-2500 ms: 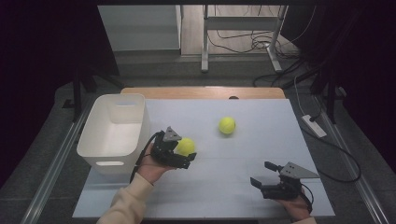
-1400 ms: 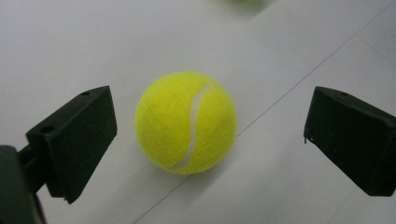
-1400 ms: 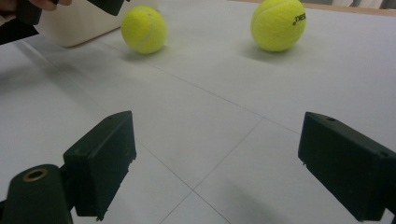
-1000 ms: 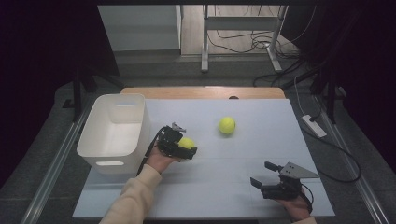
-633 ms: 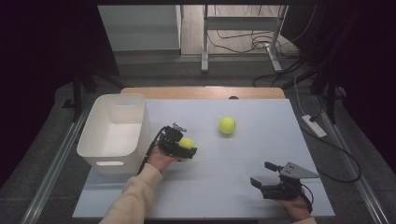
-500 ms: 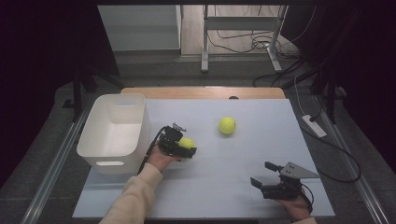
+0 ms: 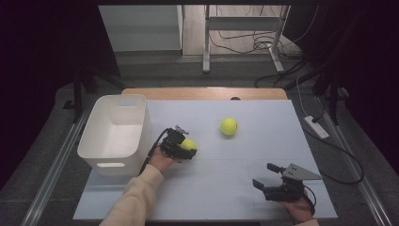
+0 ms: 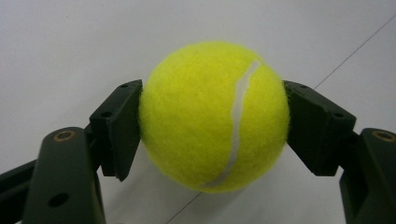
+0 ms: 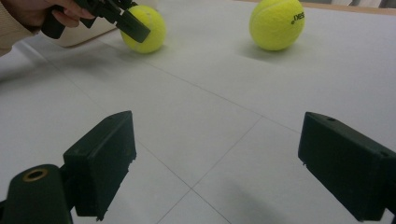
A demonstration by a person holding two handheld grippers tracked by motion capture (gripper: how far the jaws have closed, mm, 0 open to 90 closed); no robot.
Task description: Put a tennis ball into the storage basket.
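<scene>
**Left gripper clamps the near tennis ball**

Since two and a half seconds ago the left gripper (image 7: 184,149) has shifted slightly farther up the table with the ball, and its jaws have just been closing; they now press on both sides of the near tennis ball (image 8: 214,115), which sits between them on the table surface. The right gripper (image 7: 269,177) has stayed put at the near right, jaws wide apart with nothing between them, resting close to the near edge of the table (image 7: 235,197).

Nearest the person, the pale table surface between the two grippers lies bare, with thin seam lines crossing it. The right gripper sits just inside the near right corner, leaving little room behind it.

Farther in, the held ball lies left of centre, just right of the white bin (image 7: 117,134). It is round, so it has no long axis; in the left gripper view its white seam runs from upper right down to the bottom. Its felt is bright yellow-green and fuzzy.

The bin stands at the table's left edge, open side up.

Farthest, the second tennis ball (image 7: 228,126) rests alone at centre, well apart from the held one, dark lettering showing in the right gripper view. Open surface surrounds it.
</scene>
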